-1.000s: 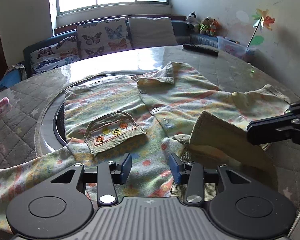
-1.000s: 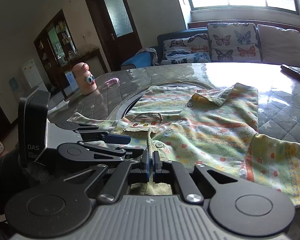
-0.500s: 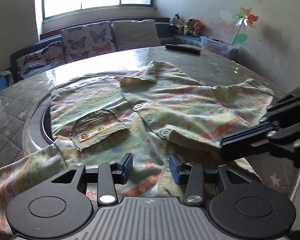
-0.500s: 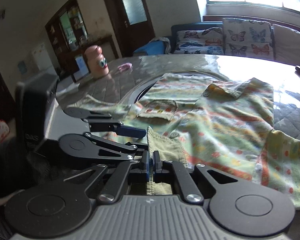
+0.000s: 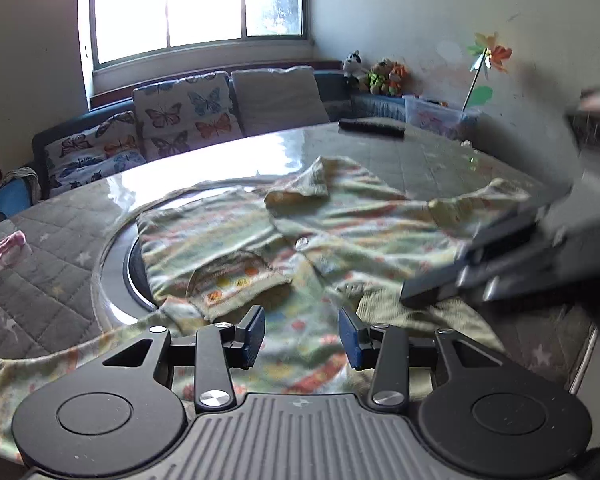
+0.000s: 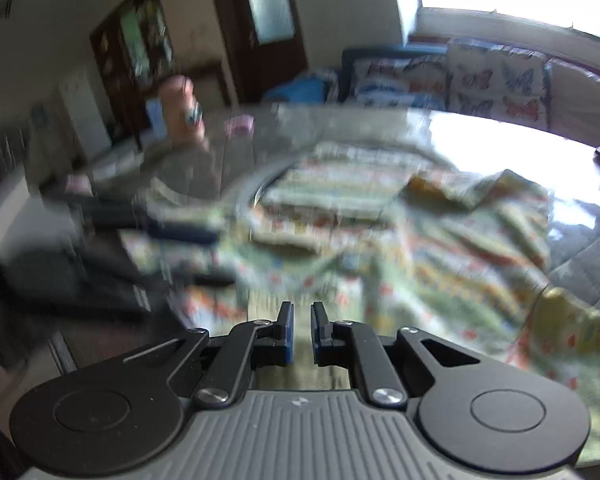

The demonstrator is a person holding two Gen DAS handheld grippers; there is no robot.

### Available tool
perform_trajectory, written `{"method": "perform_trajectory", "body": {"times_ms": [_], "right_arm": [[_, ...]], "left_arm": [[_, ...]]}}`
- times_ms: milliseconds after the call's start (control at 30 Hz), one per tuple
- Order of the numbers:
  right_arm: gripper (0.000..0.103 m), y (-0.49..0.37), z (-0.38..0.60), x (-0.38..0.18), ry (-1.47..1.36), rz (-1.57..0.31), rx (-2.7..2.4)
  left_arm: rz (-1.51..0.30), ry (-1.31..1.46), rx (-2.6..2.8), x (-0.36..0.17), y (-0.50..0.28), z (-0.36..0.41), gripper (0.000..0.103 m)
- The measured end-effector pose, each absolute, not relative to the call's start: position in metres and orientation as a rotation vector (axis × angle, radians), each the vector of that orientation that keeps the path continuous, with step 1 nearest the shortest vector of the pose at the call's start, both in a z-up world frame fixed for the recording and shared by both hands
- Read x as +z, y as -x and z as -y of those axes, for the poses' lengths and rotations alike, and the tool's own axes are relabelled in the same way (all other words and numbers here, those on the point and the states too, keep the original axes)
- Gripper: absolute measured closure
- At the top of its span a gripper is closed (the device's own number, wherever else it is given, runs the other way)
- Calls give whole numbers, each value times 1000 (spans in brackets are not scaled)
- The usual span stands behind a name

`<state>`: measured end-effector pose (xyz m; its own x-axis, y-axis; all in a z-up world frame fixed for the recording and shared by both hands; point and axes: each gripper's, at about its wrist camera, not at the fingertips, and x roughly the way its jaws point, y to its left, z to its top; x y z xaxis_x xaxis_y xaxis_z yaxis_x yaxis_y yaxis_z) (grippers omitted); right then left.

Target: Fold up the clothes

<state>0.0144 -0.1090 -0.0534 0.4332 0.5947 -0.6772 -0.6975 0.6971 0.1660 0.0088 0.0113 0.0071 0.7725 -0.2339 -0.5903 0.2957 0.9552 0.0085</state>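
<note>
On the round counter (image 5: 439, 160) the patterned shirt (image 5: 339, 232) lies spread front-up, collar toward the window, its chest pocket (image 5: 236, 276) facing up and its lower part reaching the near edge. A second ago the right gripper (image 6: 300, 332) was pinched tight on the ribbed hem, holding a folded-over flap above the shirt's lower right; half a second ago the hem still stood between its pads. Now its jaws are opening, a narrow gap shows between the blue pads, and no cloth is pressed between them; the hem (image 5: 383, 304) lies flat on the shirt, just beside the gripper's tip in the left wrist view. The right wrist view is heavily blurred, so finer detail of the cloth under it cannot be told.

The left gripper (image 5: 301, 336) hovers over the shirt's lower edge as before, jaws partly apart and nothing between them; the cloth shows below the gap. Compared with a second ago its view sits a little higher and takes in more of the window (image 5: 196, 4) and sofa cushions (image 5: 184, 112).

Both grippers point forward and downward at the shirt. The right one enters the left wrist view from the right side, angled down toward the shirt's lower right part, blurred. A dark remote (image 5: 371, 128) lies on the counter's far side, well apart from the shirt.
</note>
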Motion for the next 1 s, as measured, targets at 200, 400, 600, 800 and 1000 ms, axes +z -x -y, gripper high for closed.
{"method": "perform_trajectory", "body": {"times_ms": [200,400,600,800,1000], "right_arm": [[93,-12,116,-59,159,-800,818],[93,-45,129,-50,126,-765,744],[93,-73,108,-68,169,-816,774],[81,-101,105,-63,159,-805,768],[81,-159,103,-69,167,-818,663]], "left_arm": [[-620,-95,-360,4,-25,12,59],[-676,-109,-413,-18,-33,30,60],[-706,-148,-435,-30,-31,38,60],[-706,-131,-444,-32,-30,33,60],[-705,-115,-450,-33,-31,31,58]]}}
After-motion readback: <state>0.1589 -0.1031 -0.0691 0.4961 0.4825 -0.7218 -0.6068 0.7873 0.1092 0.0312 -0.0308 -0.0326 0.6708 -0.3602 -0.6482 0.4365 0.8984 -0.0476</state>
